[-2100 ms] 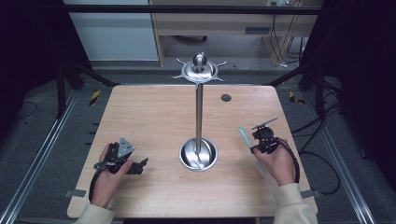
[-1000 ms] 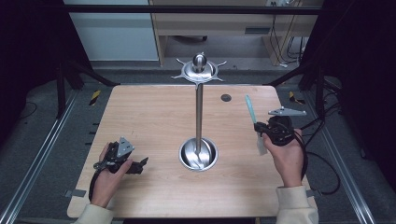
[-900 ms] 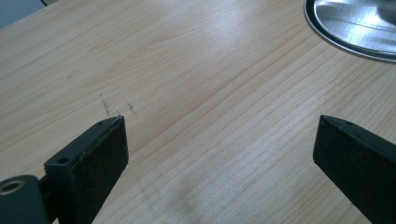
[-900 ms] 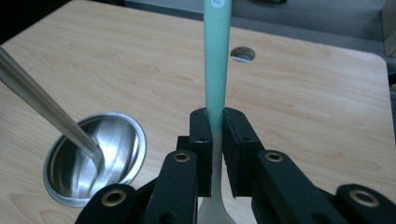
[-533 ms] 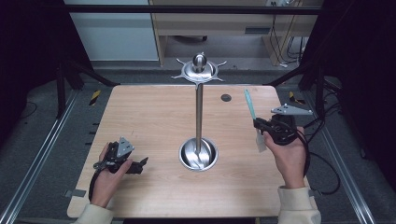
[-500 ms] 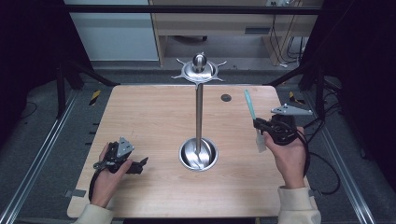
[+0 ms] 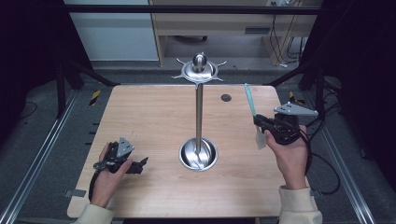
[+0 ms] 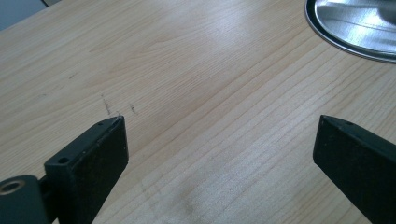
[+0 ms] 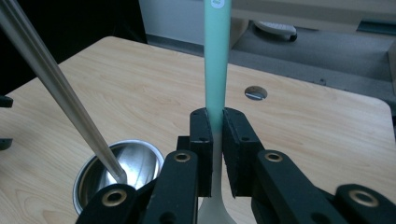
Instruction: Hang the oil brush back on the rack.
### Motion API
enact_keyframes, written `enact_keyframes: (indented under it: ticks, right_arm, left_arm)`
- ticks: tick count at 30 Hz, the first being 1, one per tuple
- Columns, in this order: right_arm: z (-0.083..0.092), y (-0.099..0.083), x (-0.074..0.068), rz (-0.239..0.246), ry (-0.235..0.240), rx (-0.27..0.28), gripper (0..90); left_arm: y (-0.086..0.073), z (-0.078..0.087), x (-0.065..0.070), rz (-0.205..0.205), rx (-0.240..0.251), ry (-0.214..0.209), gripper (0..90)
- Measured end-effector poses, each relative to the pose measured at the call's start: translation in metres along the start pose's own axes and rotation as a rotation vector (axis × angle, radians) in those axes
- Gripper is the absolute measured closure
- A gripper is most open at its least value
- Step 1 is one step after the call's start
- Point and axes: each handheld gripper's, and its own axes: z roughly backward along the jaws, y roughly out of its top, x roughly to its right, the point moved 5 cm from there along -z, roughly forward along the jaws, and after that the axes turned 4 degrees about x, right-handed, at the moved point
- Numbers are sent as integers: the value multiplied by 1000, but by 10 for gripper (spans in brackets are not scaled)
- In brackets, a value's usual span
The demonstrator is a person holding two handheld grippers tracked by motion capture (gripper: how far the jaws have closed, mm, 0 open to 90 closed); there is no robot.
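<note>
My right gripper (image 7: pixel 261 125) is clamped on the slim mint-green plastic spatula (image 7: pixel 251 103), held above the light wooden table (image 7: pixel 149 112) at about three o'clock from the tall steel stand with a round dish base (image 7: pixel 199 153). My left gripper (image 7: pixel 135 164) rests at eight o'clock, jaws apart.

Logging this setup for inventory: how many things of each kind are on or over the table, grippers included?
Handheld grippers: 2, left gripper and right gripper
Green-handled spatula: 1
Steel utensil stand: 1
Total: 4
</note>
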Motion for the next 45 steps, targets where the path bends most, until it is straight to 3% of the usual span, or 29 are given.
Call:
enact_keyframes:
  ticks: [20,45]
  right_arm:
    - [35,35,-28,64,34,126,828]
    - [56,50,-40,90,74,213,828]
  left_arm:
    - [0,0,0,-1,0,0,30]
    - [0,0,0,-11,-11,-2,30]
